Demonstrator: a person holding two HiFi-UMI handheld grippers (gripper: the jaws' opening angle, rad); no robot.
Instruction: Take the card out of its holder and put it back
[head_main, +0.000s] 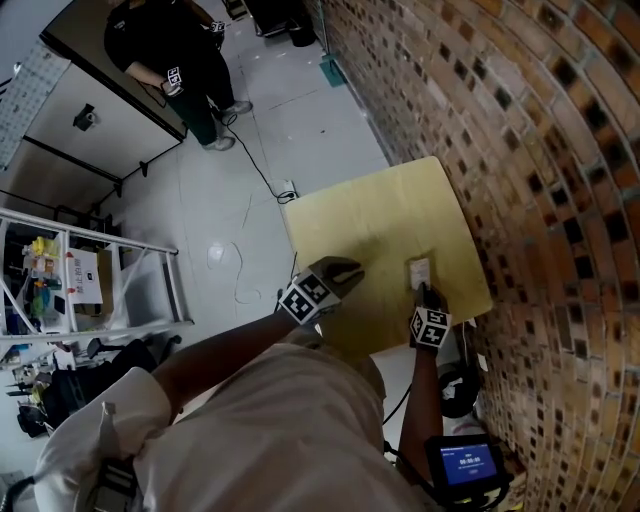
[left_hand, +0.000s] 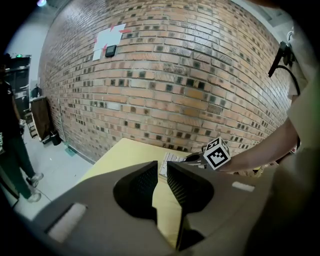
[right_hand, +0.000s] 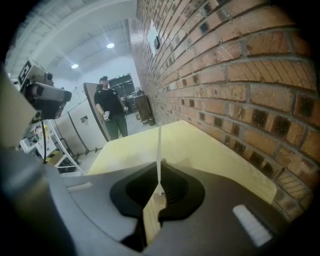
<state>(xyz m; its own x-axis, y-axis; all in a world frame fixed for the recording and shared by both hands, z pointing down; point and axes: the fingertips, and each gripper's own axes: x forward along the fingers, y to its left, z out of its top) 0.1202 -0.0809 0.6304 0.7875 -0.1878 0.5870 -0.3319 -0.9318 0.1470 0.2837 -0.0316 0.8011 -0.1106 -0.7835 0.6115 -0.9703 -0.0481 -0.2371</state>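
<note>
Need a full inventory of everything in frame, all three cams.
table: 1, pale yellow, against the wall
card: 1, white, near the table's right edge; holder can't be told apart from it
brick wall: 1, red-brown, right of the table
bystander: 1, black clothes, far across the floor
rack: 1, white, on the floor at left
cable: 1, black, on the floor beyond the table
screen device: 1, blue display, lower right
left gripper: 1, grey, over the table, jaws apart, empty
right gripper: 1, grey, jaws shut on the card's edge
</note>
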